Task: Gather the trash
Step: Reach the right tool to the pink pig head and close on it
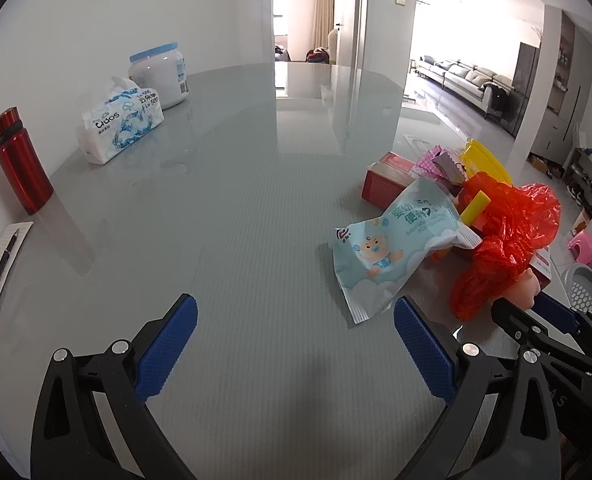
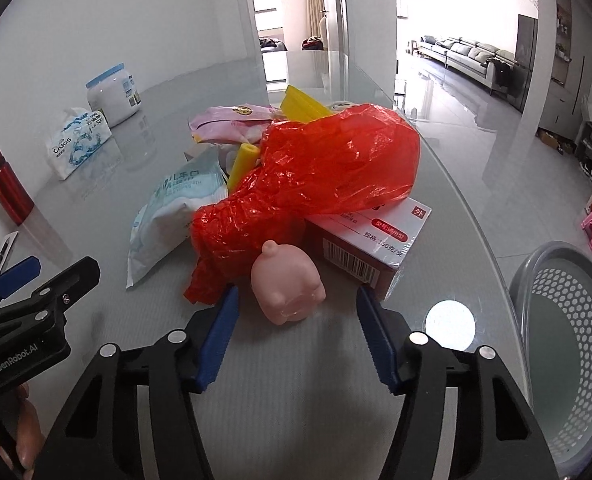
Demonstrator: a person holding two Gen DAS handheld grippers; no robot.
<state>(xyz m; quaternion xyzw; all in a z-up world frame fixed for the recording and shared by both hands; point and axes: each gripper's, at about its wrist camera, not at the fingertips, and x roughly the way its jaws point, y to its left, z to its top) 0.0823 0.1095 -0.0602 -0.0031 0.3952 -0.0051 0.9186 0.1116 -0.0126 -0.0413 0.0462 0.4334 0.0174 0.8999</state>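
A trash pile lies on the grey table [image 1: 236,240]: a crumpled red plastic bag [image 2: 316,172], a pale blue wipes pack [image 1: 392,248], a red and white box [image 2: 372,236], a pink wrapper [image 2: 232,120] and yellow pieces [image 2: 300,100]. At the pile's near edge lies a small pink rubber toy [image 2: 288,288]. My right gripper [image 2: 297,293] straddles it, and both blue pads stand a little off its sides. My left gripper [image 1: 296,320] stands open over bare table, left of the wipes pack, with nothing between its fingers.
A grey perforated basket [image 2: 568,320] sits below the table's right edge. Along the far left wall stand a red bottle [image 1: 20,160], a tissue pack [image 1: 124,120] and a blue-lidded white jar [image 1: 160,76]. A notepad with a pen [image 1: 0,268] lies at the left.
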